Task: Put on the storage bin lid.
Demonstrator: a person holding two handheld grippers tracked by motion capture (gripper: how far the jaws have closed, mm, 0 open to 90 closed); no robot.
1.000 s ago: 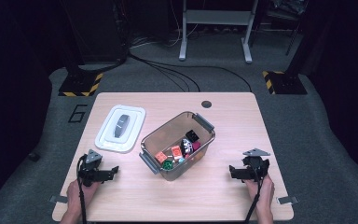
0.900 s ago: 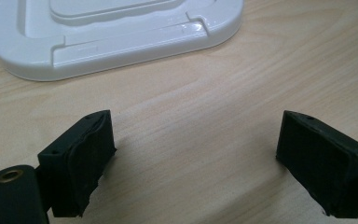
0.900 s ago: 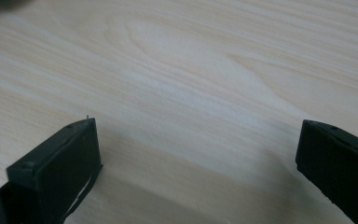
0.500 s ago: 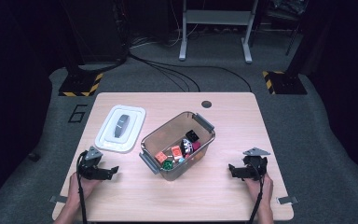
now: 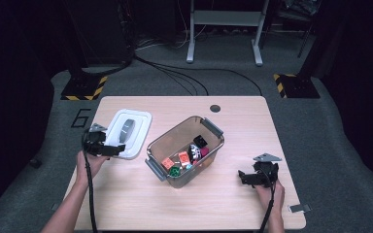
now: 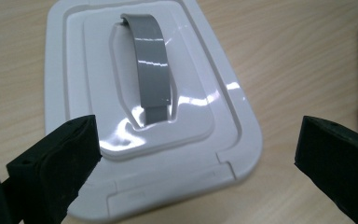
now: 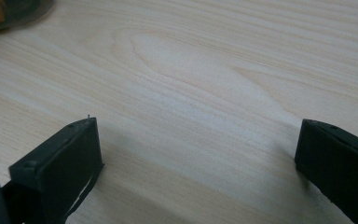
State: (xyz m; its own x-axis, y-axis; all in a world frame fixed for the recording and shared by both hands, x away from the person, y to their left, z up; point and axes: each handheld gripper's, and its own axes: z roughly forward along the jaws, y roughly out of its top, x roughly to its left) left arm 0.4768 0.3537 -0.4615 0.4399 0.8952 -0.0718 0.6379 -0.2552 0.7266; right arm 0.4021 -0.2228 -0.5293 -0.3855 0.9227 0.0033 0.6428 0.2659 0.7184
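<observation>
High view: a "6" [image 5: 81,118] marked on the grey floor left of the wooden table [image 5: 243,116]; hazard-striped bases and cables behind, room dark. Left gripper [image 5: 110,150] at the white lid's [image 5: 138,127] near edge, fingers just opened wide, nothing between them. Left gripper view adds the lid's grey handle [image 6: 151,70], lid flat on the table. Bin [image 5: 184,150] of small toys mid-table. Right gripper [image 5: 243,178] near the table's right front, fingers wide apart, empty over bare wood in right gripper view.

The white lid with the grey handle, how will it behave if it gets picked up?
The white lid looks like stiff moulded plastic, probably light. Its glossy surface may be slippery. The grey handle arches up, likely offering a surer hold.
</observation>
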